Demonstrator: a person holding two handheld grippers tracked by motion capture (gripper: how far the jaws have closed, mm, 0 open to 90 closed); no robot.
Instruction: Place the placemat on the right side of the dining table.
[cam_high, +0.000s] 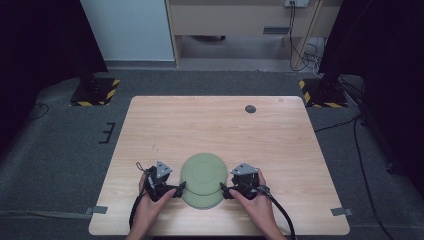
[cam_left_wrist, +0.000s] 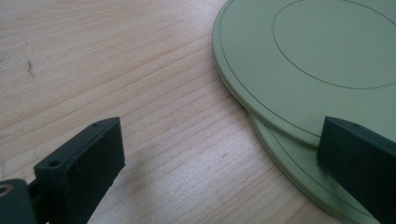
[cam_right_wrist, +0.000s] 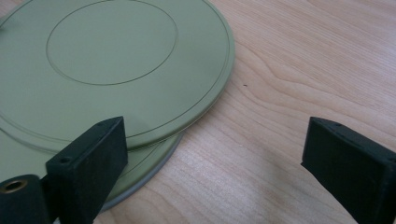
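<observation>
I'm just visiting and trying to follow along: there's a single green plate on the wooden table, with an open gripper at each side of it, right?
Not quite: there are two green plates, the top plate stacked slightly off-centre on a lower plate, as both gripper views show. The rest holds: the left gripper and right gripper flank them, open, on the wooden table.

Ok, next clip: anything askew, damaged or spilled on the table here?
Only the stacking. The upper green plate sits shifted off the lower green plate, whose edge sticks out on the person's side. Both tongs, left and right, are open at the stack's sides. No spill or damage visible.
</observation>
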